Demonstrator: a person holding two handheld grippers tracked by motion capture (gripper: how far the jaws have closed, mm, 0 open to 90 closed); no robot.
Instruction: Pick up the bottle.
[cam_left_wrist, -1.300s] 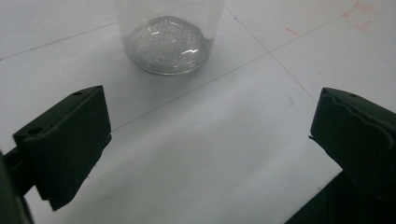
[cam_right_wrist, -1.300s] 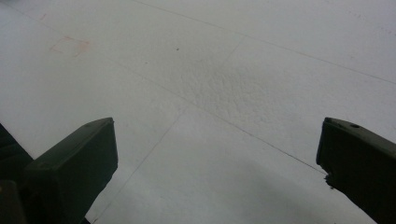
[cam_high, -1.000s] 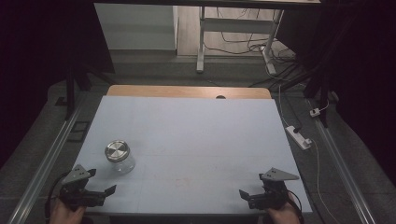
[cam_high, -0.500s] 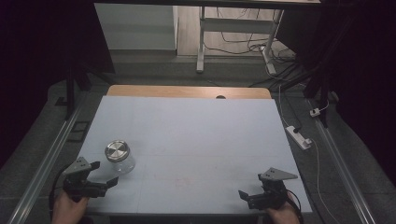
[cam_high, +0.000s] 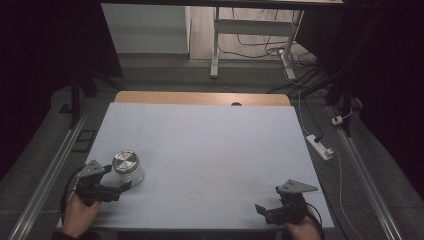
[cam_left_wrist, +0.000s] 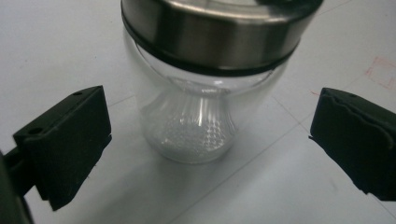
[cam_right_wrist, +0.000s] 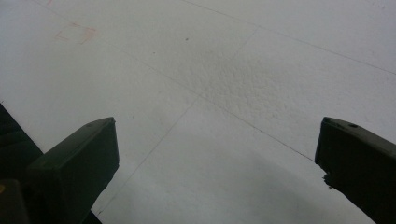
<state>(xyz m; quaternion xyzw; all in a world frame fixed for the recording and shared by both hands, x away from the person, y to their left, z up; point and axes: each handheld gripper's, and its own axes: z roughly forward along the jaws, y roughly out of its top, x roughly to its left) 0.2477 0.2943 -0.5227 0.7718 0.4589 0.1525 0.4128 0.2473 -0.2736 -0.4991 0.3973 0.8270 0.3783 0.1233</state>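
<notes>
Now that the left gripper (cam_high: 116, 189) has slid forward from the near-left corner of the counter (cam_high: 210, 145), it sits just beside the jar (cam_high: 127, 169), which a second ago was well ahead of it. Its jaws stand spread wide, one to each side of the glass body in the left gripper view, with nothing between them and the glass but bare counter; they do not touch it yet. The jar (cam_left_wrist: 205, 79) stands upright at the near-left part of the counter, where it stood before, its metal lid (cam_high: 124, 161) on top. I read this as the approach to a grasp nearly finished: the jaws are level with the lower glass, so a little more forward travel and a squeeze look like what is left before the jar can be held.

The right gripper (cam_high: 270, 212) has kept its place at the near-right edge, jaws parted and empty over bare counter, well apart from the jar.

Counted: one jar, one lid on it, two grippers, two hands (cam_high: 80, 215) holding them. Off the counter on the floor at the right lies one white power strip (cam_high: 320, 146), and one faint red square (cam_right_wrist: 74, 32) is drawn on the counter.
</notes>
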